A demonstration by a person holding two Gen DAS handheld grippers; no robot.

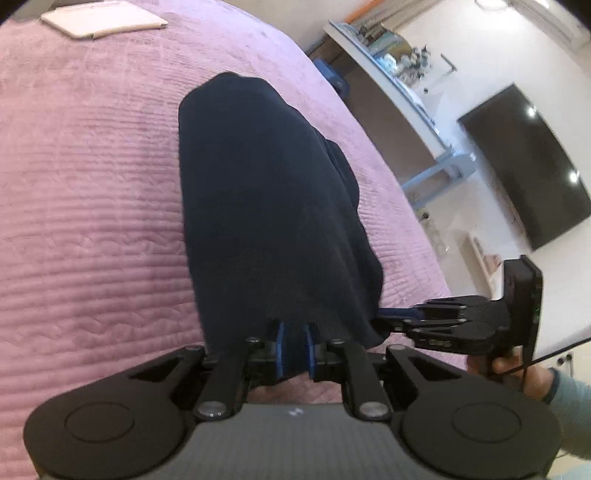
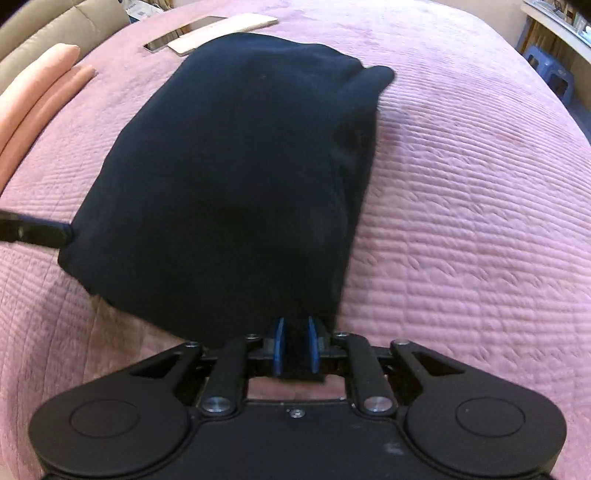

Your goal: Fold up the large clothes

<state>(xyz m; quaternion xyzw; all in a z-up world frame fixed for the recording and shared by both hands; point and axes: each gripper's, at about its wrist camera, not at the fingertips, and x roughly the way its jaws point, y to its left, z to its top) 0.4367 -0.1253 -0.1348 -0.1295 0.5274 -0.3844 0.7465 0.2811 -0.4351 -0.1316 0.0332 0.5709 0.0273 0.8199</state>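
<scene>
A dark navy garment [image 1: 266, 206] lies partly folded on a pink quilted bedspread [image 1: 88, 206]. My left gripper [image 1: 294, 345] is shut on the garment's near edge, cloth bunched between its blue pads. My right gripper [image 2: 295, 343] is shut on another part of the near edge of the garment [image 2: 229, 177]. The right gripper also shows in the left wrist view [image 1: 391, 319], clamped on the garment's right corner. The left gripper's tip shows in the right wrist view [image 2: 55, 230] at the garment's left corner.
A pale flat pad [image 1: 103, 18] and a phone [image 2: 162, 40] lie at the far end of the bed. Salmon pillows [image 2: 33, 99] sit at the left. A desk [image 1: 388, 85], a dark TV [image 1: 524, 166] and a blue stool [image 2: 550, 74] stand beyond the bed's right side.
</scene>
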